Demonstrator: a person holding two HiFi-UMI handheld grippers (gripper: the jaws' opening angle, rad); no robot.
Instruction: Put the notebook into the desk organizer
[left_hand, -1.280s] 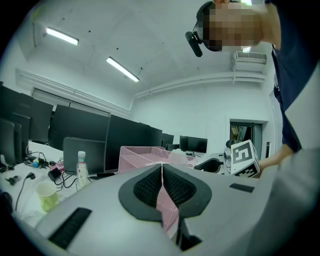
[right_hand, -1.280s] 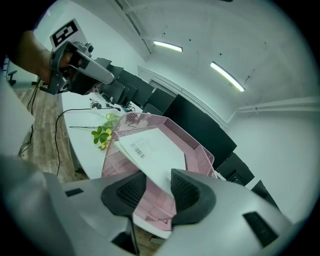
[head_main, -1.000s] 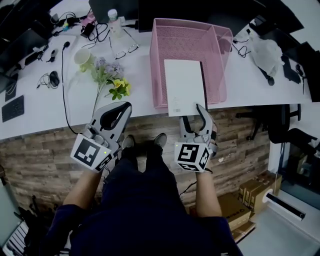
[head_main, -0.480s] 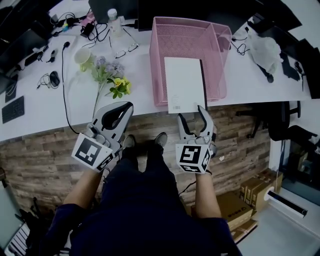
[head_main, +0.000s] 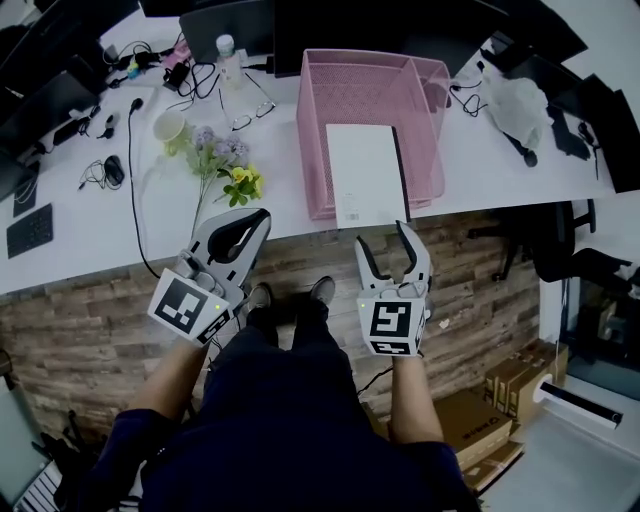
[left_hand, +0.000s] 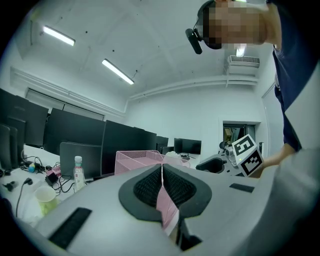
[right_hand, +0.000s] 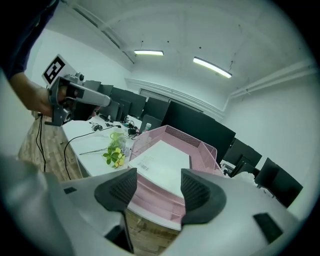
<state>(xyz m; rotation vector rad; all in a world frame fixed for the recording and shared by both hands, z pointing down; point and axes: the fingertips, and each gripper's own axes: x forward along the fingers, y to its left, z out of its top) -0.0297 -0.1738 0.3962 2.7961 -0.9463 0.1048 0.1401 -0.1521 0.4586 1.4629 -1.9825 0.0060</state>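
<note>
Bright ceiling strip lights (right_hand: 212, 67); sharp focus; fisheye warp, dark corners.

Right gripper (right_hand: 159, 180) just opened, empty; notebook (right_hand: 165, 160) in organizer (right_hand: 198, 142) (pink).

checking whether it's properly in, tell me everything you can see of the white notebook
The white notebook has a plain, paper-like cover, a dark strip along its right edge and small barcode-like print at its near corner. It lies closed in the pink mesh desk organizer, its near end sticking out over the front rim. The right gripper, whose jaws have just been opening, stands open short of it.
</note>
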